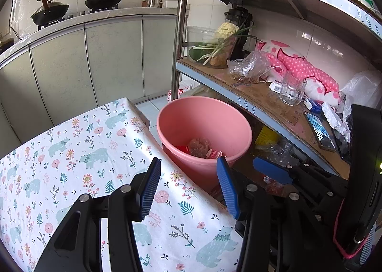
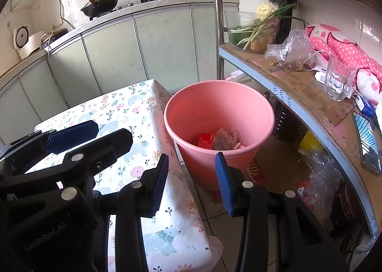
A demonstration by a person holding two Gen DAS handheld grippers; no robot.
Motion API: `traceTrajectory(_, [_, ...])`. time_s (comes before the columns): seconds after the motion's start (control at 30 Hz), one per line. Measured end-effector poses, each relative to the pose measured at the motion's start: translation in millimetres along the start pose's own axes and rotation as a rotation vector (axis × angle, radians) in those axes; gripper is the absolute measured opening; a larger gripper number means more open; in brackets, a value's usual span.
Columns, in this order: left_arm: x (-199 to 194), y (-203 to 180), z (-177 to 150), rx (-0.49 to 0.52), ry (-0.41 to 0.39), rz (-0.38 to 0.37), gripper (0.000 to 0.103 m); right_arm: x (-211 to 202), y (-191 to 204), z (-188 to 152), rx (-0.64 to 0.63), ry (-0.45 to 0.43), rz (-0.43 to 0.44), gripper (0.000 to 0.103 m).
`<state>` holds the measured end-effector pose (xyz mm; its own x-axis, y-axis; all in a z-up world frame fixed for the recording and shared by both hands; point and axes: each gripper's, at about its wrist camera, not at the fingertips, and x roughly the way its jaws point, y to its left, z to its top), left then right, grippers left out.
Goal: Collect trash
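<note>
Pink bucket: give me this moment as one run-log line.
round pink plastic bucket: on floor, red packet and crumpled wrappers inside | left gripper: open, empty | right gripper: open, empty | floral tablecloth: no trash visible

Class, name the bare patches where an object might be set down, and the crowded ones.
Free: the floral tablecloth, bare from the cabinets to the pink bucket. Crowded: the shelf, with the glass, plastic bag and phone.

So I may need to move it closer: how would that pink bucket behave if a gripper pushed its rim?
The pink bucket looks like thin plastic holding only a few scraps, so probably light. Tall and narrowing downward, it might tip rather than slide.
</note>
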<state>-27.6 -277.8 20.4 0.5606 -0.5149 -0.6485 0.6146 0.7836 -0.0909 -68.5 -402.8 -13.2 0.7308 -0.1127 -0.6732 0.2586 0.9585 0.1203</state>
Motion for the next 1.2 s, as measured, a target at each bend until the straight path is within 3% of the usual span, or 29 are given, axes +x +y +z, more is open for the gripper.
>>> traceTrajectory(1.2, [-0.4, 2.4, -2.4, -0.004, 0.015, -0.015, 0.048, 1.1, 5.4, -2.5, -0.022, 0.006, 0.005, 0.042])
